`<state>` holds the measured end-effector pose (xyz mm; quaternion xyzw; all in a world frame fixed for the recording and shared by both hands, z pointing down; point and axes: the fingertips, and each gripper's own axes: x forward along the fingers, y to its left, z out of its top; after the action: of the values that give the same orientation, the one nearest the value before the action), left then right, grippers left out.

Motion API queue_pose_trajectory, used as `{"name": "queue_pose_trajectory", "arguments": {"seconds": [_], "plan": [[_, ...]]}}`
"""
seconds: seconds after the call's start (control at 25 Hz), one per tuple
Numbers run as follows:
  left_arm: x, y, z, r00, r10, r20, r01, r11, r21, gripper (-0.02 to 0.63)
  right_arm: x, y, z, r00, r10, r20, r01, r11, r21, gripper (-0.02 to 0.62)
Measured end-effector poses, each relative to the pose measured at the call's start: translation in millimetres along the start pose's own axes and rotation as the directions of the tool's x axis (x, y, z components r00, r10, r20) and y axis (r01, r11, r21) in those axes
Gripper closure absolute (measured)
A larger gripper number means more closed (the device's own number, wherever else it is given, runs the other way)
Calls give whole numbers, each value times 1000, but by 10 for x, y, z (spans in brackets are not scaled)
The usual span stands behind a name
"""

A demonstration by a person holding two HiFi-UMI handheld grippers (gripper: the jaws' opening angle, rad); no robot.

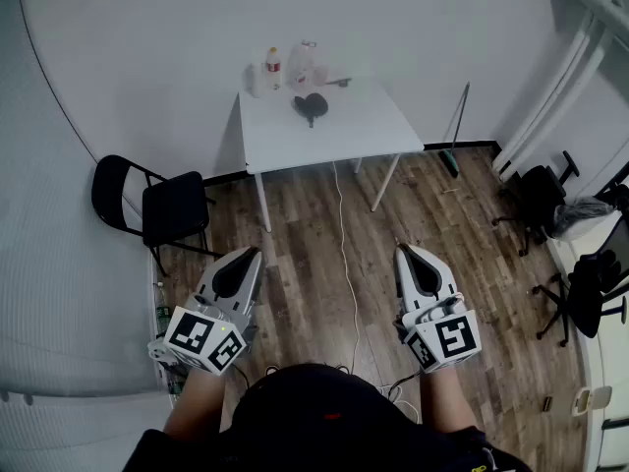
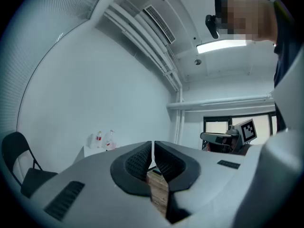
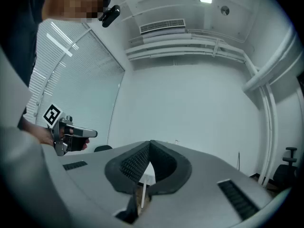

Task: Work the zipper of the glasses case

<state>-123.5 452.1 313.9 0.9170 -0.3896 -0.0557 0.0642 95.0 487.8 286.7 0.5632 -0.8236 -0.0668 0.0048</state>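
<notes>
black oval glasses case [image 1: 311, 108] sits on white square table [image 1: 364, 131], well apart; left gripper [image 1: 248, 257] and right gripper [image 1: 406, 254] are closed, empty. best step close before parting jaws.

On my feed the white table [image 1: 344, 131] stood near the far wall, with the dark glasses case [image 1: 311, 107] lying on it and a red-labelled bottle [image 1: 273, 68] plus a clear container [image 1: 305, 64] lined up behind the case along the back edge. The table stood on a wooden floor [image 1: 295, 224], where I also saw a black folding chair [image 1: 157, 205] off to its left and a white cable [image 1: 344, 229] trailing out from underneath.
</notes>
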Motion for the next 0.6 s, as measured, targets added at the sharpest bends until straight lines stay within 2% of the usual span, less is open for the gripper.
{"name": "queue_pose_trajectory", "arguments": {"seconds": [0.4,0.6], "plan": [[-58,-31,-39,1000,2,-2,-2,1000,-2,571,-30,55,-17,1000,16,-1,-16,1000,5,575],[-62,-54,-38,1000,1,-10,-1,1000,2,571,-37,114,51,998,58,37,-60,997,44,575]]}}
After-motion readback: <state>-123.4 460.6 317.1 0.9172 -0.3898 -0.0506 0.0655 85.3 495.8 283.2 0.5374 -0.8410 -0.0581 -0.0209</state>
